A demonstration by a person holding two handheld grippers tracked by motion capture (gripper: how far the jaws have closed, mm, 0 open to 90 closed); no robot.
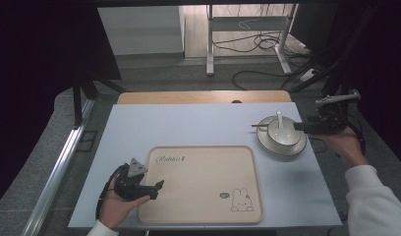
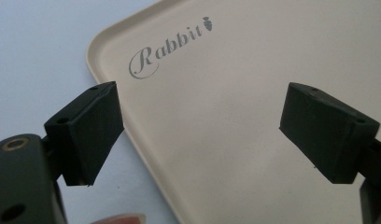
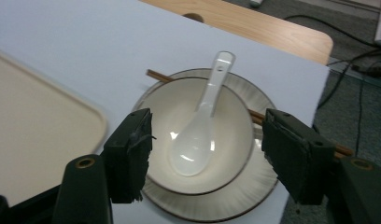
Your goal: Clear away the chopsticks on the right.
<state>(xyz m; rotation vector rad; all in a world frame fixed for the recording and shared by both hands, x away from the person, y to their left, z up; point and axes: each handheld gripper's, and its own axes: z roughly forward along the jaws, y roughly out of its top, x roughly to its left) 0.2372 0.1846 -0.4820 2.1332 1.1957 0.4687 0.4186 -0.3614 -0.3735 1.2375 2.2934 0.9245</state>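
Looks like the bowl (image 3: pixel 198 135) is the target: it sits on a plate (image 3: pixel 244 196) at the right side of the surface (image 1: pixel 198 128), near the tray (image 1: pixel 203 187). The right tongs (image 3: pixel 205 158) hang open around the bowl; they'd best close on opposite rim points, level, so the spoon (image 3: pixel 200 126) stays put. Its handle points away toward the far edge, chopsticks (image 3: pixel 156 74) lying crosswise under the bowl. The left tongs (image 2: pixel 198 135) hover open over the tray's corner.

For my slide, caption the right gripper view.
Open right gripper poised over a white bowl holding a spoon, on a plate with chopsticks.
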